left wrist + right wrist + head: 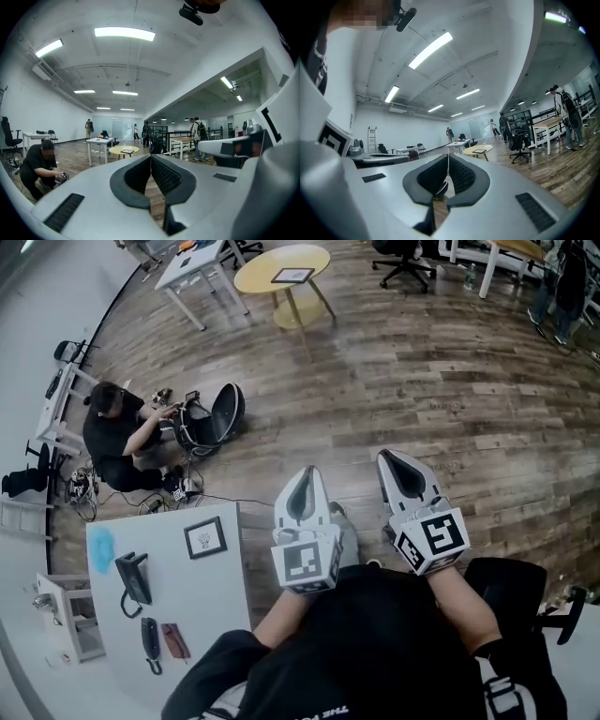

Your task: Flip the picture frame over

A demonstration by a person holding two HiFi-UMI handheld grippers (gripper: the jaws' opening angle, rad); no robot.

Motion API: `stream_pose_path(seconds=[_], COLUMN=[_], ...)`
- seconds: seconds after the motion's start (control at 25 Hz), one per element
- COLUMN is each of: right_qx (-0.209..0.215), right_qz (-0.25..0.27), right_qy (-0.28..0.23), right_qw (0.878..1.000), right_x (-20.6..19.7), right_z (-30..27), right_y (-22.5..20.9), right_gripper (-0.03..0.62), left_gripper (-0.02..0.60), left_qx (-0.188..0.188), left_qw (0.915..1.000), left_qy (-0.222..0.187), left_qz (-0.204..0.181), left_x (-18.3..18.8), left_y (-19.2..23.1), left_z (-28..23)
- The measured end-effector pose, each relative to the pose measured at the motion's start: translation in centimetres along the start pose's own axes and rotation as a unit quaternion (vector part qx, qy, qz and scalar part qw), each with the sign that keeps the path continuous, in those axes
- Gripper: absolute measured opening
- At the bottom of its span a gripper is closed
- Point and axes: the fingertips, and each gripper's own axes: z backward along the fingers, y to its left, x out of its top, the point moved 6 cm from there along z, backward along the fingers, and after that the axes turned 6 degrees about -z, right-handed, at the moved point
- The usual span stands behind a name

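- Left gripper [304, 474], right gripper [388, 459]: jaws closed, nothing between them, held over the brown wood-plank floor [450, 381].
- Small black-framed picture [204, 538]: lies flat, print up, on the white counter [217, 610], well left of the jaws and untouched.
- Dark frame on round yellow table [292, 276]: far ahead of the jaws.
- Progress: flip not begun. Approach, grasp and turnover remain.

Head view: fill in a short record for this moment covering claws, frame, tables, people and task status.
left claw: shut, empty, held over the floor
right claw: shut, empty, held over the floor
frame: lies picture side up on the white table, away from both claws
round table: far across the room, with a flat item on it
person: crouched on the floor beyond the white table
task status: not begun, frame not yet flipped
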Motion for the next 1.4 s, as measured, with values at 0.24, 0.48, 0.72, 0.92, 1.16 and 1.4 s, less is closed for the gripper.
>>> stream_pose_path(seconds=[0.24,0.48,0.72,0.92,1.16,1.4], right_qx=[-0.009,-0.006,-0.012,0.0,-0.016,-0.022], right_qz=[-0.017,-0.019,-0.014,-0.004,-0.005,-0.014], right_qy=[0.019,0.027,0.034,0.042,0.038,0.04], right_qw=[1.0,0.999,0.999,0.999,0.999,0.999], right_x=[0.5,1.2,1.7,1.2,1.7,1.7], right_z=[-7.5,-15.0,-22.7,-27.1,-29.2,-31.6], right_y=[-3.0,-4.2,-5.1,-4.1,-5.3,-7.8], right_gripper=[0.021,0.021,0.021,0.021,0.021,0.021], left_gripper=[0.023,0.023,0.023,0.023,0.023,0.023], left_qx=[-0.026,-0.026,-0.038,-0.039,-0.037,-0.036], left_qw=[0.9996,0.9996,0.9992,0.9992,0.9993,0.9993], left_qy=[0.0,0.011,0.001,-0.005,-0.006,0.004], left_qz=[-0.005,0.001,-0.007,0.0,0.005,0.012], left_x=[1.0,1.8,1.4,1.3,1.6,1.7], left_y=[3.5,7.9,12.1,15.2,16.8,17.3], left_z=[-7.7,-13.9,-19.6,-22.2,-24.3,-27.4])
